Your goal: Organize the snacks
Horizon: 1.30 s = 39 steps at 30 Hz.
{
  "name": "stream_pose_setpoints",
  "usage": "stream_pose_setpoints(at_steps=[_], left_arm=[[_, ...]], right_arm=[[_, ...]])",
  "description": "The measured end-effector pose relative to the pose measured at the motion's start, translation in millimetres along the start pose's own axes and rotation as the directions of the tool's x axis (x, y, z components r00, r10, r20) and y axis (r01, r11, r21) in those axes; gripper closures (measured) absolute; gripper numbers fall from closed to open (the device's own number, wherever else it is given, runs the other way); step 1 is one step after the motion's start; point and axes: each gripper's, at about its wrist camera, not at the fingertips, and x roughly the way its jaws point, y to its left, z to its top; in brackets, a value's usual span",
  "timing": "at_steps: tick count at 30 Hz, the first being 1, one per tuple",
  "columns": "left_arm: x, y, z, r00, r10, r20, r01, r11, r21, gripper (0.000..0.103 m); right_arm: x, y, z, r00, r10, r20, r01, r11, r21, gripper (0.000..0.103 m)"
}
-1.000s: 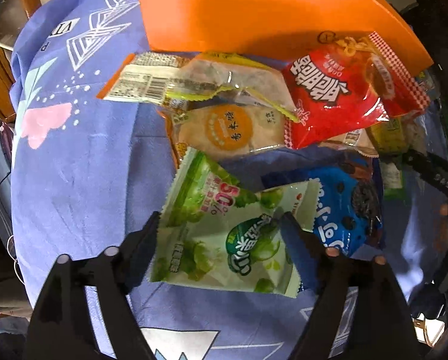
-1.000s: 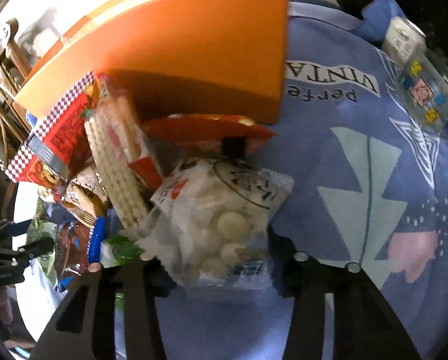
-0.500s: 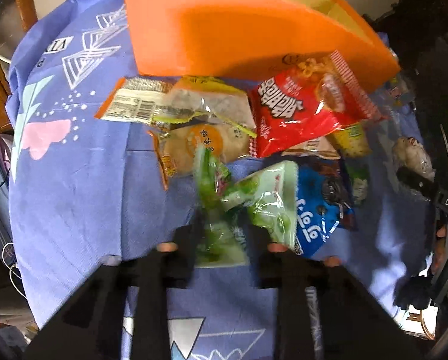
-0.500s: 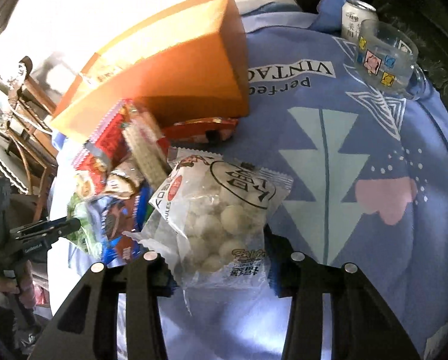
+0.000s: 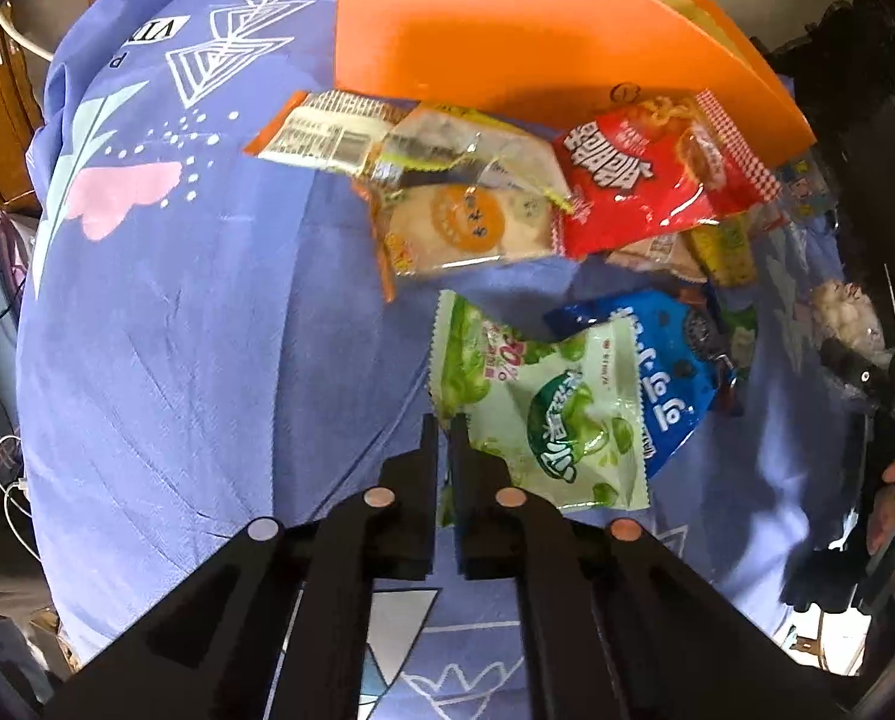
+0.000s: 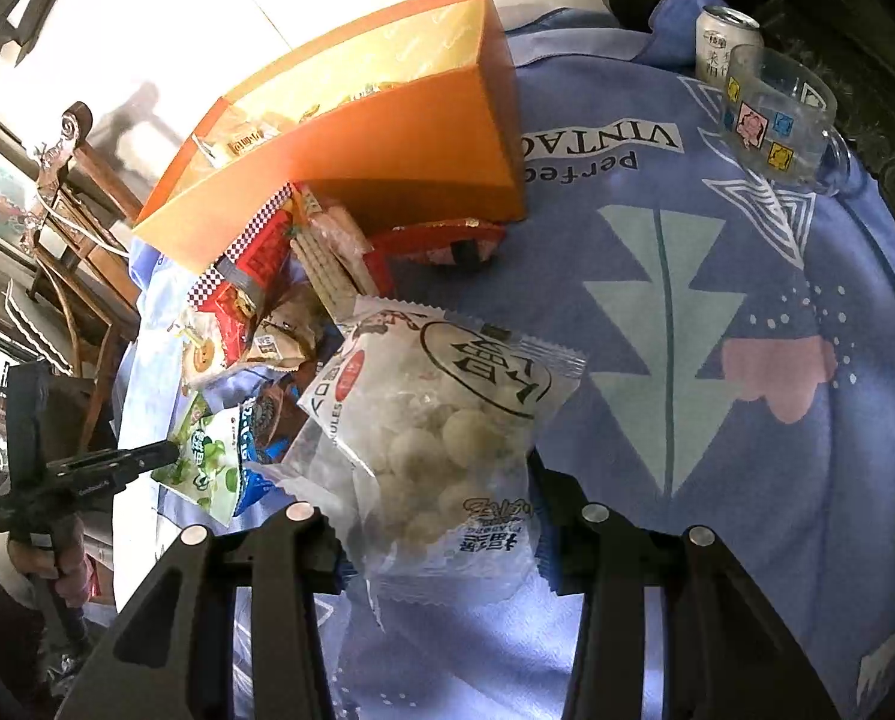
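While my left tool [image 5: 443, 441] pinches the green packet's [image 5: 537, 414] corner, my right tool [image 6: 441, 516] straddles the white-ball bag [image 6: 441, 420]; the orange box [image 6: 387, 120] lies ahead.

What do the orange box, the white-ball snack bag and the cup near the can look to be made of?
Orange box: likely matte cardboard, flat panels with crisp folded edges.
White-ball snack bag: thin glossy clear plastic film; contents show through, serrated seal.
Cup: clear glass or hard plastic, printed squares; which, cannot tell.

The left tool [image 5: 443, 438] pinched the green bag's [image 5: 543, 414] near corner, above the blue cloth [image 5: 207, 330]; a blue bag [image 5: 669, 360] lay beside it.
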Motion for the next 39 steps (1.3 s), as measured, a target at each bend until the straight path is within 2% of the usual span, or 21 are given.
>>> stream_pose_setpoints(at_steps=[5, 6, 7, 8, 9, 10, 12, 16, 20, 23, 25, 26, 29, 30, 31, 32, 35, 39], left_arm=[[-3, 5, 0, 1.000, -0.006, 0.004, 0.006, 1.000, -0.018, 0.101], [-5, 8, 1, 1.000, -0.012, 0.003, 0.012, 1.000, -0.026, 0.097], [-7, 11, 1, 1.000, -0.010, 0.007, 0.010, 0.999, -0.040, 0.088], [-10, 14, 0, 1.000, 0.013, 0.011, -0.012, 0.999, -0.053, 0.047], [-18, 18, -3, 0.998, 0.052, 0.027, -0.050, 0.997, -0.060, 0.011], [-24, 20, -5, 0.996, 0.074, 0.047, -0.070, 0.996, -0.063, 0.006], [-32, 21, -9, 0.996, 0.059, 0.060, -0.055, 0.997, -0.060, 0.006], [-27, 22, -23, 0.999, 0.045, -0.010, -0.046, 0.994, -0.098, 0.006], [-10, 9, -34, 0.999, -0.004, -0.047, -0.003, 0.991, -0.132, 0.006], [-1, 8, -28, 0.998, -0.050, -0.032, 0.042, 0.973, -0.225, 0.008], [7, 6, -23, 0.996, -0.080, -0.034, 0.068, 0.961, -0.269, 0.019], [15, 3, -20, 0.995, -0.089, -0.048, 0.072, 0.958, -0.277, 0.029], [17, -9, -8, 0.998, -0.043, -0.054, 0.029, 0.968, -0.249, 0.042], [17, -10, -6, 0.998, -0.033, -0.052, 0.019, 0.971, -0.240, 0.061], [13, -10, -4, 0.998, -0.051, -0.041, 0.039, 0.971, -0.236, 0.086], [8, -10, -3, 0.997, -0.073, -0.032, 0.064, 0.969, -0.237, 0.094], [-10, -18, 1, 0.999, 0.034, 0.006, -0.033, 0.989, -0.145, 0.096], [-29, -21, 2, 0.999, 0.039, 0.034, -0.034, 0.992, -0.120, 0.097]], right_arm=[[1, 5, 5, 1.000, 0.014, -0.005, -0.014, 1.000, -0.022, 0.058], [1, 6, 5, 1.000, 0.017, -0.009, -0.018, 0.999, -0.026, 0.058], [2, 7, 6, 1.000, 0.020, -0.012, -0.020, 0.999, -0.030, 0.058], [3, 8, 6, 1.000, 0.025, -0.016, -0.025, 0.999, -0.033, 0.058], [4, 8, 6, 0.999, 0.028, -0.019, -0.029, 0.999, -0.034, 0.058], [5, 8, 6, 0.999, 0.029, -0.019, -0.030, 0.999, -0.036, 0.058], [5, 9, 7, 0.999, 0.034, -0.022, -0.035, 0.999, -0.042, 0.058], [9, 13, 10, 0.999, 0.043, -0.027, -0.045, 0.997, -0.057, 0.058], [12, 19, 13, 0.998, 0.055, -0.035, -0.058, 0.995, -0.078, 0.058], [14, 20, 13, 0.997, 0.059, -0.042, -0.062, 0.994, -0.087, 0.057], [14, 19, 11, 0.997, 0.059, -0.043, -0.063, 0.994, -0.089, 0.057], [15, 19, 11, 0.997, 0.058, -0.045, -0.062, 0.994, -0.089, 0.057], [14, 15, 10, 0.997, 0.059, -0.045, -0.062, 0.994, -0.084, 0.057], [15, 15, 10, 0.997, 0.058, -0.046, -0.062, 0.994, -0.085, 0.057], [14, 14, 10, 0.998, 0.055, -0.044, -0.059, 0.994, -0.088, 0.057], [13, 15, 10, 0.998, 0.053, -0.041, -0.056, 0.994, -0.093, 0.057], [10, 20, 10, 0.999, 0.036, -0.030, -0.039, 0.992, -0.121, 0.057], [6, 24, 11, 0.999, 0.038, -0.017, -0.040, 0.989, -0.139, 0.057]])
